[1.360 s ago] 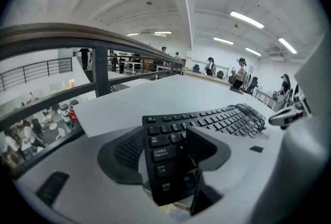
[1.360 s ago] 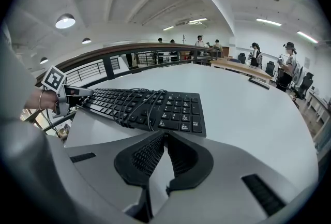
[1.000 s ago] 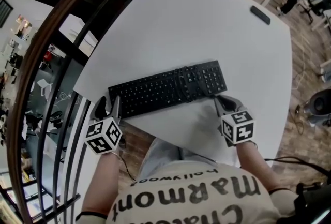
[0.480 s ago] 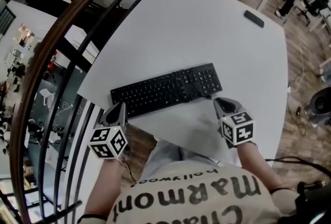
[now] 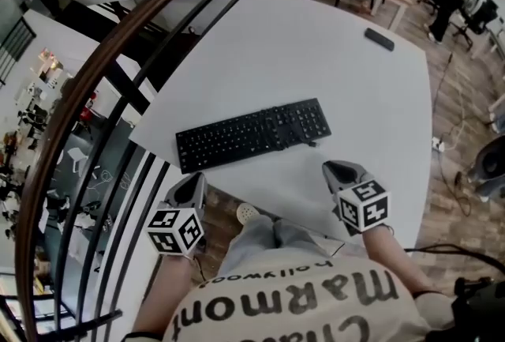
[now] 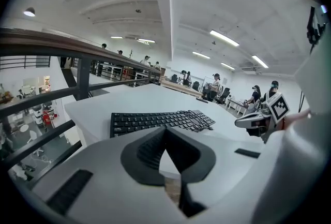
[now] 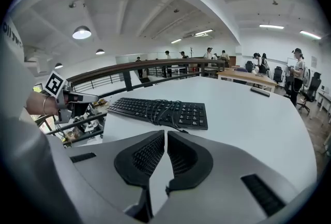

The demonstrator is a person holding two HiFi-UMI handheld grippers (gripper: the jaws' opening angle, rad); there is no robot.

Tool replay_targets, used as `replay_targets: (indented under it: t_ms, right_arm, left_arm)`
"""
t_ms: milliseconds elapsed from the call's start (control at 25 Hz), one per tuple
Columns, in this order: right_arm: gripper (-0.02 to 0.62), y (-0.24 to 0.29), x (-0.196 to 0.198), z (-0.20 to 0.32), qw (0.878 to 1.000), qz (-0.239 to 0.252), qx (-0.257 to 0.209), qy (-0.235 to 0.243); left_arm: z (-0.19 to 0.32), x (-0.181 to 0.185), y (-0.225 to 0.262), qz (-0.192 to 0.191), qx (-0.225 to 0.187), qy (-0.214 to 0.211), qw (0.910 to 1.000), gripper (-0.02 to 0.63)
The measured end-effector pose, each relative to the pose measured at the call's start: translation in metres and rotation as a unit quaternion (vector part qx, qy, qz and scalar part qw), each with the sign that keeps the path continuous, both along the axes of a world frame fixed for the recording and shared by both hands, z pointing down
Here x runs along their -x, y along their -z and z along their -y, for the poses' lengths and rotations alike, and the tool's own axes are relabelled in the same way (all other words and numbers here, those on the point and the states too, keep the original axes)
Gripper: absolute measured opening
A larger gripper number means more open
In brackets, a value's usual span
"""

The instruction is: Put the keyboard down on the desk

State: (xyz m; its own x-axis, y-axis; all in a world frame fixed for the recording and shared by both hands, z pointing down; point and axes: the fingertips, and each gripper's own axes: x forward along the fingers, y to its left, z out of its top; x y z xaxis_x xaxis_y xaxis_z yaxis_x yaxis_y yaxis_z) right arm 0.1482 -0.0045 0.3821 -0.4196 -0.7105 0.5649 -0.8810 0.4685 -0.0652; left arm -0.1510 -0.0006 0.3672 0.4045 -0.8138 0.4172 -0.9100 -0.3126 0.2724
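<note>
Keyboard point(image 5: 252, 135) lies flat on the white table point(image 5: 316, 40), by the near-left edge, with its cable looped over its right half. Left gripper point(image 5: 193, 184) hangs just off the table's near edge, jaws closed, nothing between them. Right gripper point(image 5: 338, 171) hovers over the near right side, jaws together and empty, clear of the keyboard. A remote point(image 5: 379, 39) lies far right.

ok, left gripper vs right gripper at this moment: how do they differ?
1. The left gripper hangs off the near edge of the desk, over the floor. The right gripper is above the desk top.
2. The left gripper is by the letter end of the keyboard, the right gripper by its numpad end.
Shared: both are shut, empty and clear of the keyboard, which lies flat on the desk.
</note>
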Motion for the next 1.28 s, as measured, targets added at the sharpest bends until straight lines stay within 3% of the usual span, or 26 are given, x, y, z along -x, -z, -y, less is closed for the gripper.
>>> replay_targets:
  t_ms: [440,1280]
  right_arm:
    - [0.043,0.019,0.010,-0.049,0.998,0.048,-0.023,0.017]
    - [0.040,0.020,0.008,-0.055,0.998,0.039,-0.037,0.012]
  left_arm:
    - [-0.071,-0.042,0.048,-0.045,-0.051,-0.030,0.9972,0.002]
    - [-0.096,-0.025,0.049,-0.053,-0.051,-0.007,0.9972,0.002]
